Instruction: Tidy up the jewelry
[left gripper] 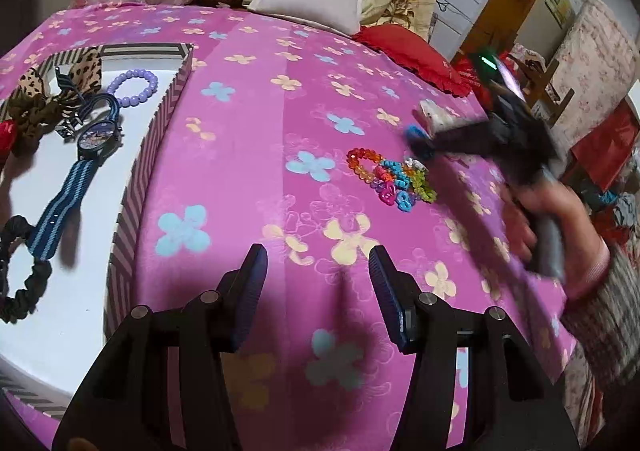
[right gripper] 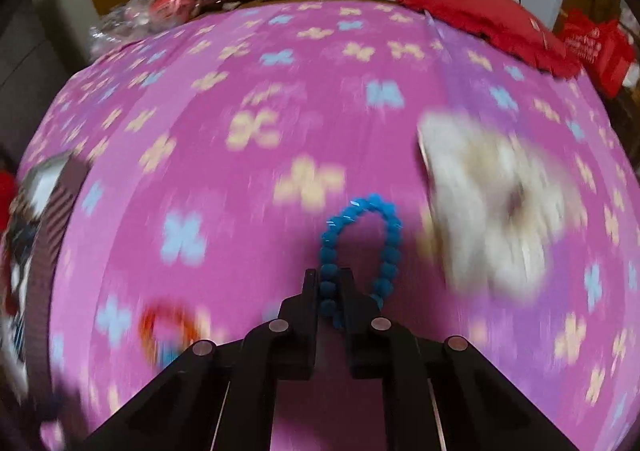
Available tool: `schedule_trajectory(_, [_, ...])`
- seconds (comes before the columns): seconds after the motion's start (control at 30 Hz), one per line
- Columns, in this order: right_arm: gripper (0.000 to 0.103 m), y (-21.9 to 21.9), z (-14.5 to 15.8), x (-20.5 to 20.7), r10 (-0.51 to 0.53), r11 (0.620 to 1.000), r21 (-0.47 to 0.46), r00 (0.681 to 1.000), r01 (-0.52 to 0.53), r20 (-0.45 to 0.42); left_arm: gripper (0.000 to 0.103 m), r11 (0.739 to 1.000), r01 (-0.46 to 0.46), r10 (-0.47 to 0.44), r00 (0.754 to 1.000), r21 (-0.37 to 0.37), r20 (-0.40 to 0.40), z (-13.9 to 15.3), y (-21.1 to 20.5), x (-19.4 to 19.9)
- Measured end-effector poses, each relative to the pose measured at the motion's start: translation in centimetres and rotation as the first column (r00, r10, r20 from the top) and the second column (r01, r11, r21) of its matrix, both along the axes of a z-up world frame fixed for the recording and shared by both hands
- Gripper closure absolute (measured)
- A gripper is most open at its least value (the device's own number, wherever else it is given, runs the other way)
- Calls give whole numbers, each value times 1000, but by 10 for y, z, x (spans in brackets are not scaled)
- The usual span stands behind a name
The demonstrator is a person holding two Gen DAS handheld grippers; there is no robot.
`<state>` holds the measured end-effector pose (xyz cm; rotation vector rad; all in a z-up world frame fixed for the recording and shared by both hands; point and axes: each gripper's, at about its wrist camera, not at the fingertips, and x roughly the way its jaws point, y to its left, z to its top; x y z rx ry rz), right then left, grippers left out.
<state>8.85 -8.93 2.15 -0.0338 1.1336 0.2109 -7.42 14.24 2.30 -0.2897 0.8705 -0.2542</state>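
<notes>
Pinching blue bead bracelet in R gripper | light, floppy, grip by strand | L gripper spread, empty | tray at bed's left edge

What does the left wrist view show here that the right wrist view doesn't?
Left wrist only: the watch, purple bead bracelet and black scrunchie lying sharp in the striped box, and the left gripper open over bare bedspread. Right wrist only: the right gripper shut on the blue bead bracelet. Both: the pink bedspread and the multicoloured bracelets.
</notes>
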Motion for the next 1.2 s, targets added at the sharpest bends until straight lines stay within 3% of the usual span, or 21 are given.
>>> schedule_trajectory(0.13, [94,-32,-1,-57,-13,1000,2,1000,13,23,50,1000,-21,21,1000,7,-17,6,-3,8])
schedule_trajectory(0.3, [94,-56,-2,-94,-40,995,89,998,35,56,51,1000,-1,2,997,21,-83,7,-13,43])
schedule_trajectory(0.43, [94,-66,-4,-103,-68,985,161,995,55,77,51,998,24,-16,993,62,-118,2,-28,81])
schedule_trajectory(0.6, [94,-70,-5,-106,-67,978,203,993,46,96,51,999,51,-53,984,-17,-169,-7,-39,117])
schedule_trajectory(0.77, [94,-71,-7,-107,-64,972,231,992,37,111,52,994,99,-92,985,39,-147,-9,-62,134])
schedule_trajectory(0.83, [94,-71,-8,-107,-66,970,239,991,37,114,60,987,132,-118,984,94,-136,-9,-73,137])
schedule_trajectory(0.93, [94,-70,-8,-108,-62,971,235,990,31,125,69,980,178,-165,977,93,-134,-10,-80,141])
schedule_trajectory(1.17, [94,-64,-8,-111,-62,982,188,986,32,152,72,964,191,-178,980,183,-86,-12,-97,132])
schedule_trajectory(1.2, [94,-64,-8,-111,-63,982,187,986,34,153,83,961,204,-190,978,186,-90,-12,-100,129])
